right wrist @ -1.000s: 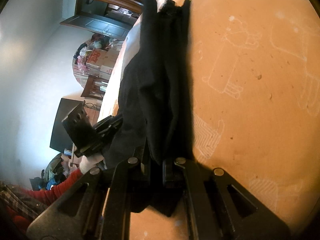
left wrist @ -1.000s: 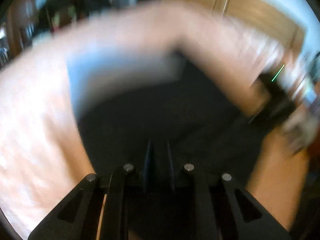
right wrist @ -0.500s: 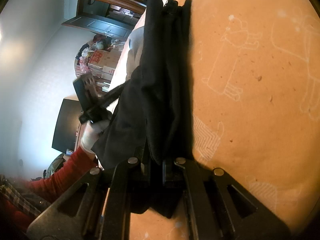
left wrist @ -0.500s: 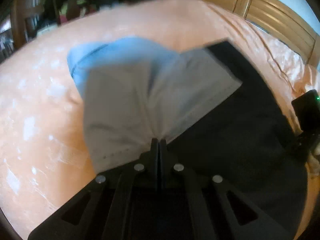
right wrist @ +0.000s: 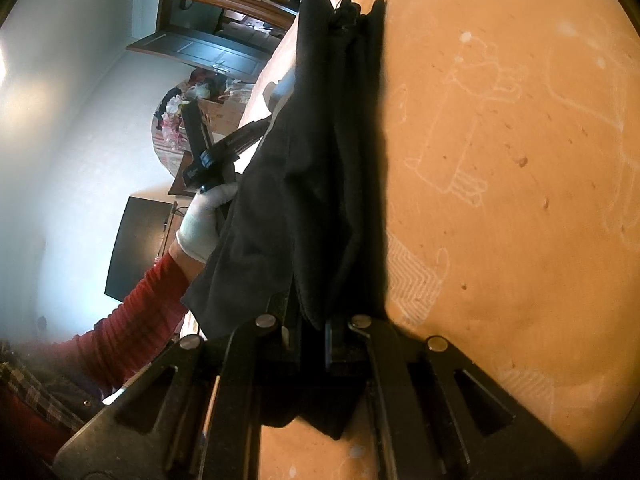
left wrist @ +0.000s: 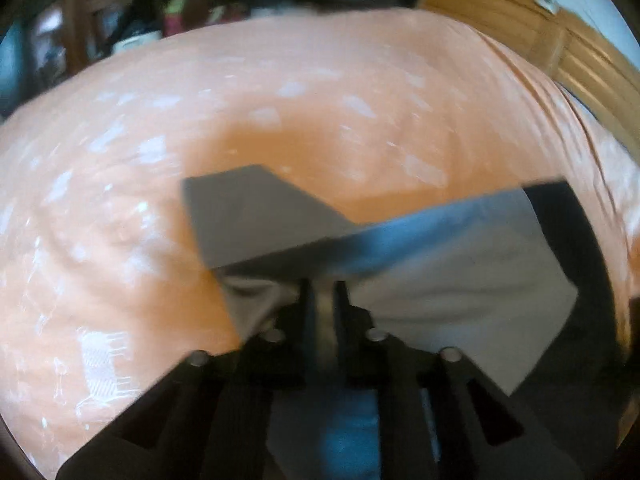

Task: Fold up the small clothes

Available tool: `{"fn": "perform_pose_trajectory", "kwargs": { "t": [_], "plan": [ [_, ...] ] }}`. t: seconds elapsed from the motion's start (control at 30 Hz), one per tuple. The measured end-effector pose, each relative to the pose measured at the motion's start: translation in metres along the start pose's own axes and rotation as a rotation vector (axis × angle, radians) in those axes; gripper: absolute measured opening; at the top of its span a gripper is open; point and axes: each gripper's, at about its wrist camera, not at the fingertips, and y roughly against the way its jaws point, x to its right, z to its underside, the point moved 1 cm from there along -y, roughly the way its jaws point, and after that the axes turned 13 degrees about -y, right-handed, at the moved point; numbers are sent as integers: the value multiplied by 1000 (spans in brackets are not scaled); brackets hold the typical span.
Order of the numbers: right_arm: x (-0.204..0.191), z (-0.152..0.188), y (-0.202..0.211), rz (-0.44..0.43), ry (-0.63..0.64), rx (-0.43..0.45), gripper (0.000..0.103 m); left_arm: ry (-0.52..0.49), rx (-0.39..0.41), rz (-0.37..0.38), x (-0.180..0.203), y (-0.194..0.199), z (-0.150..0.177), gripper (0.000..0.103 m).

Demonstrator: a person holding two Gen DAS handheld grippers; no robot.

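Note:
A black garment (right wrist: 320, 160) hangs bunched in long folds over the orange sheet (right wrist: 520, 200). My right gripper (right wrist: 310, 320) is shut on its near end. In the left wrist view its pale grey inner side (left wrist: 460, 280) is spread out, with a black border (left wrist: 580, 240) at the right and a grey flap (left wrist: 248, 216) folded to the left. My left gripper (left wrist: 322, 292) is shut on the grey cloth. In the right wrist view, a white-gloved hand (right wrist: 204, 220) with a red sleeve (right wrist: 140, 308) holds the left gripper's handle (right wrist: 212, 160) at the garment's left side.
The orange sheet (left wrist: 120, 200) with white printed figures covers the bed on all sides of the garment. A wooden headboard (left wrist: 520, 28) runs along the back right. Clutter (left wrist: 200, 0) is piled beyond the bed. A dark door (right wrist: 208, 52) and a dark screen (right wrist: 136, 248) stand by the wall.
The left gripper has swung across with the grey cloth, and the cloth now lies spread wider with a flap folded over. The gloved hand has moved up along the garment. The right gripper has held still.

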Motion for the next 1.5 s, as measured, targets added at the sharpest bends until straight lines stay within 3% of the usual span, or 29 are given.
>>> {"fn": "perform_pose_trajectory", "kwargs": {
  "t": [0.1,0.2,0.27,0.3,0.37,0.4,0.43,0.53,0.63,0.7,0.77,0.8,0.83,0.87,0.93,1.03,1.1,1.13,1.17,1.23,1.27,1.33,1.4,1.47,1.5],
  "plan": [
    [0,0,0,0,1,1,4,0,35,-1,4,22,-1,8],
    [1,0,1,-1,1,1,4,-131,136,4,32,72,-2,11],
    [1,1,1,-1,0,1,4,-257,168,22,66,100,13,11],
    [1,0,0,0,1,1,4,-292,148,26,73,101,24,13],
    [1,0,0,-3,2,-4,4,-335,-45,0,85,58,66,16],
    [1,-1,0,4,2,-5,4,-343,-9,-25,90,56,71,16],
    [1,-2,0,3,0,-3,4,-345,-24,-46,93,59,64,16],
    [1,-4,1,-5,-11,-7,4,-276,-59,-64,97,64,50,9],
    [2,-4,3,-10,-23,-1,5,-143,-30,-45,90,86,55,13],
    [-1,-2,5,0,-21,14,6,-47,-4,-3,86,110,68,29],
    [-9,3,10,50,4,47,10,-12,-7,0,82,126,83,33],
    [-14,6,14,83,17,70,12,1,-19,-6,81,138,97,40],
    [-22,11,21,115,24,96,19,11,-34,-5,77,146,112,46],
    [-30,16,32,146,35,133,40,26,-39,2,72,154,132,55],
    [-51,31,57,236,110,234,56,98,-26,34,61,176,164,57],
    [-91,52,78,448,274,362,52,177,-24,58,51,188,208,57],
    [-108,64,67,541,388,369,33,183,25,70,54,194,221,58],
    [-108,66,55,561,414,333,16,186,16,66,53,193,220,58],
    [-100,65,40,560,398,272,7,182,-4,54,52,191,218,58],
    [-71,66,9,638,354,161,8,154,-25,31,58,184,213,60],
    [-60,66,5,638,317,137,8,138,-30,22,61,184,213,64],
    [-55,65,16,580,246,176,8,106,-39,1,67,183,211,66],
    [-67,71,33,607,269,247,19,99,-40,-7,66,183,212,67],
    [-77,82,49,690,325,330,74,102,-36,-1,64,182,213,68],
    [-78,88,54,730,329,364,83,103,-32,2,63,182,214,69]
  ]
}}
